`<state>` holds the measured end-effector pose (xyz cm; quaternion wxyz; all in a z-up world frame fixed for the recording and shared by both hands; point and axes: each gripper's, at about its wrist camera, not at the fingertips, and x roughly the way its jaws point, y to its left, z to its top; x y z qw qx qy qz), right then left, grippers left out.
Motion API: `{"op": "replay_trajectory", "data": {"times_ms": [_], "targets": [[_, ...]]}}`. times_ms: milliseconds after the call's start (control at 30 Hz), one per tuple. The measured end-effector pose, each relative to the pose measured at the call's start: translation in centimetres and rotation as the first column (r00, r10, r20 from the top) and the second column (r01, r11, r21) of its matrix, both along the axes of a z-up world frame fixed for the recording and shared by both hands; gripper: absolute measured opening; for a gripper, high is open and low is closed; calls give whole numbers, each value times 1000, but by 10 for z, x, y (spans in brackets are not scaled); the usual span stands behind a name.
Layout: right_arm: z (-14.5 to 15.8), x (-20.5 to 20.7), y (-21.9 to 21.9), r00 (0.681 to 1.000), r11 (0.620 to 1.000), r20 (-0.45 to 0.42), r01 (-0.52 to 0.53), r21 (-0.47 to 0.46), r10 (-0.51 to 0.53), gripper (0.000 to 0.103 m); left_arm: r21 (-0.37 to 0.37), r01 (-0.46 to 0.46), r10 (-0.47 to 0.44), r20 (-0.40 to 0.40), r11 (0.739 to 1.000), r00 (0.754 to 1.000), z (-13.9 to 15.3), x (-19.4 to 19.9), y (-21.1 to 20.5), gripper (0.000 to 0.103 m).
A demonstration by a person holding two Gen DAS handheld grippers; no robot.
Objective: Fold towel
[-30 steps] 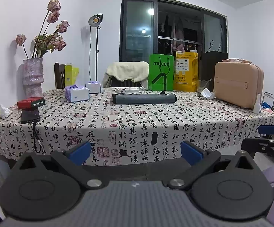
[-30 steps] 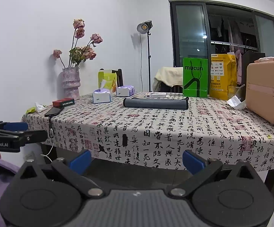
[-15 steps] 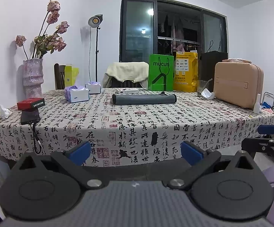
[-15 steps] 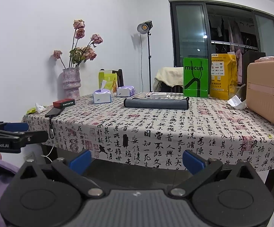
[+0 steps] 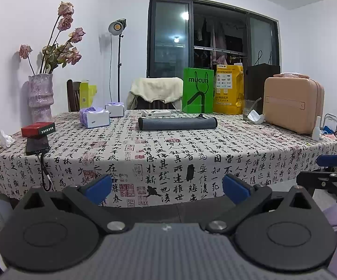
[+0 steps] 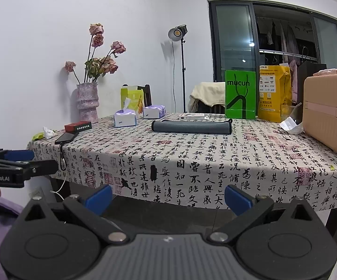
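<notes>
A dark grey towel (image 5: 177,123) lies folded into a long flat strip on the far middle of the calligraphy-print tablecloth (image 5: 168,154); it also shows in the right wrist view (image 6: 191,126). My left gripper (image 5: 167,187) is open and empty, held in front of and below the table's near edge. My right gripper (image 6: 167,196) is open and empty, also short of the near edge. Each gripper shows at the side of the other's view: the right one (image 5: 329,161), the left one (image 6: 19,155).
On the table: vase of dried roses (image 5: 40,100), red box (image 5: 38,128), phone with cable (image 5: 37,145), two tissue boxes (image 5: 94,119), white flat box (image 5: 156,113), green bag (image 5: 198,93), yellow bag (image 5: 228,89), glass (image 5: 250,109), pink case (image 5: 293,107). A chair with cream cloth (image 5: 155,92) stands behind.
</notes>
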<state>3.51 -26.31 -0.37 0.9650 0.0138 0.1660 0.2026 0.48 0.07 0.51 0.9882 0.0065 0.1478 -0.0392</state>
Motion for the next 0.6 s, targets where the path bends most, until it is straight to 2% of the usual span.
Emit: {"op": "replay_trajectory", "data": {"times_ms": [600], "targets": [[-1,0,0,1000,1000,2,3,-1,-3,103,-1,1,-1,-1,1000,1000,1,0,1,103]]}}
